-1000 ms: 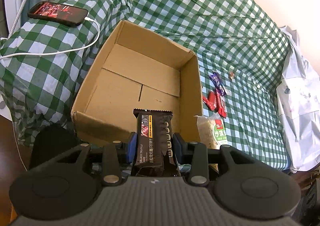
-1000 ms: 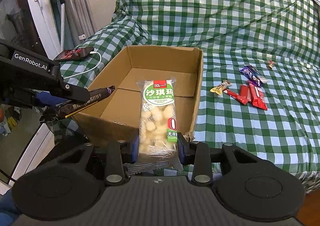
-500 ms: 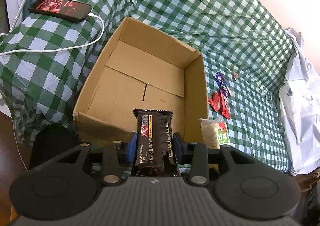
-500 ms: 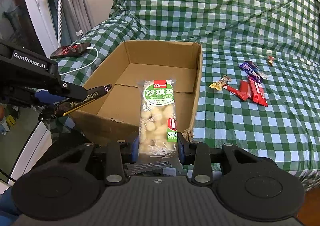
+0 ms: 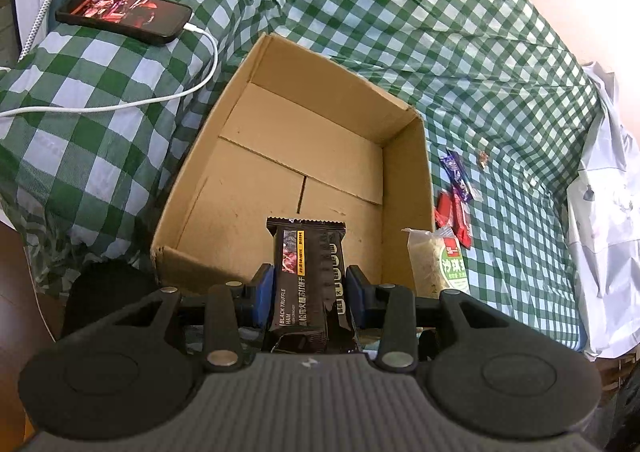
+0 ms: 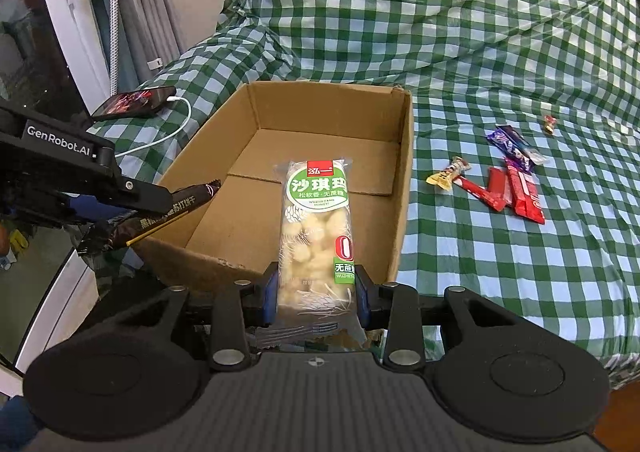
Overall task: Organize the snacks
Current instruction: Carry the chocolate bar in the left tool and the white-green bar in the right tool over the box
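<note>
An open cardboard box (image 5: 404,188) (image 6: 404,188) lies on the green checked bedspread with nothing inside. My left gripper (image 5: 310,292) is shut on a black cracker packet (image 5: 306,272) that stands upright over the box's near wall. In the right wrist view that same black cracker packet (image 6: 176,208) pokes in over the box's left edge, held by the left gripper (image 6: 168,204). My right gripper (image 6: 316,292) is shut on a clear pastry packet with a green label (image 6: 318,228), above the box's near wall; this pastry packet (image 5: 438,264) also shows beside the box's right wall.
Loose snacks lie on the bedspread right of the box: red bars (image 6: 516,192), a purple wrapper (image 6: 512,144), a yellow candy (image 6: 448,174), a small sweet (image 6: 550,123). A phone (image 5: 124,14) on a white cable (image 5: 160,100) rests left of the box. White fabric (image 5: 608,244) covers the bed's right edge.
Both grippers have moved closer to the box with their packets still held; the box looks larger and nearer in both views.
</note>
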The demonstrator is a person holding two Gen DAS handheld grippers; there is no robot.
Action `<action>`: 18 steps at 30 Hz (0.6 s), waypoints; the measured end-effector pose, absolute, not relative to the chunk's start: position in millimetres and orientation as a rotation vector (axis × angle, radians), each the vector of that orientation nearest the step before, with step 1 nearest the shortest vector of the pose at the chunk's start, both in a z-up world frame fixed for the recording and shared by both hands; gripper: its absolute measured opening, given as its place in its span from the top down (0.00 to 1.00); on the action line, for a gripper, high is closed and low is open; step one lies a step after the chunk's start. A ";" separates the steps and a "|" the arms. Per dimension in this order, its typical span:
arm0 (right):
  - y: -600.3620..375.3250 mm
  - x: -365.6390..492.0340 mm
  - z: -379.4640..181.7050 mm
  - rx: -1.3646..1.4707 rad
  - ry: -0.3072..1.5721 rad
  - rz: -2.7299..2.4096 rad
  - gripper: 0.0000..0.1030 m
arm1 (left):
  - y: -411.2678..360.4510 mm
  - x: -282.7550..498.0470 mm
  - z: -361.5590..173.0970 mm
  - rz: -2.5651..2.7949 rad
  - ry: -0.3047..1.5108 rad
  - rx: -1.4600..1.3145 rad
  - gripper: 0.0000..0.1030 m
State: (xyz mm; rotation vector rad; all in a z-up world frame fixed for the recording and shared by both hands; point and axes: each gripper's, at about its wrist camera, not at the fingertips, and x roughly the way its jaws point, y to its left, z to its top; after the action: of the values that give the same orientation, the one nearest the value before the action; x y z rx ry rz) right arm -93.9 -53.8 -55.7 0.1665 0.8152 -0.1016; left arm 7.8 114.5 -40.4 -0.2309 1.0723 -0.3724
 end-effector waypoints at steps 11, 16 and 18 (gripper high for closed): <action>-66.1 -57.0 -69.9 0.171 0.850 -0.102 0.63 | 109.4 43.0 -59.4 -0.338 1.121 -0.243 0.58; -70.8 -38.0 -80.2 0.176 0.875 -0.102 0.63 | 103.5 58.0 -72.1 -0.321 1.147 -0.225 0.58; -72.9 -30.7 -84.8 0.179 0.885 -0.102 0.63 | 100.8 64.7 -77.5 -0.318 1.159 -0.221 0.58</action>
State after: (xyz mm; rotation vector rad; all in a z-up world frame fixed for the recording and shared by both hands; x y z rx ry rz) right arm -30.7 -72.9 -84.8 0.1792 0.8849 -0.1020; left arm 64.7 100.8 -77.5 -0.2205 1.1594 -0.3182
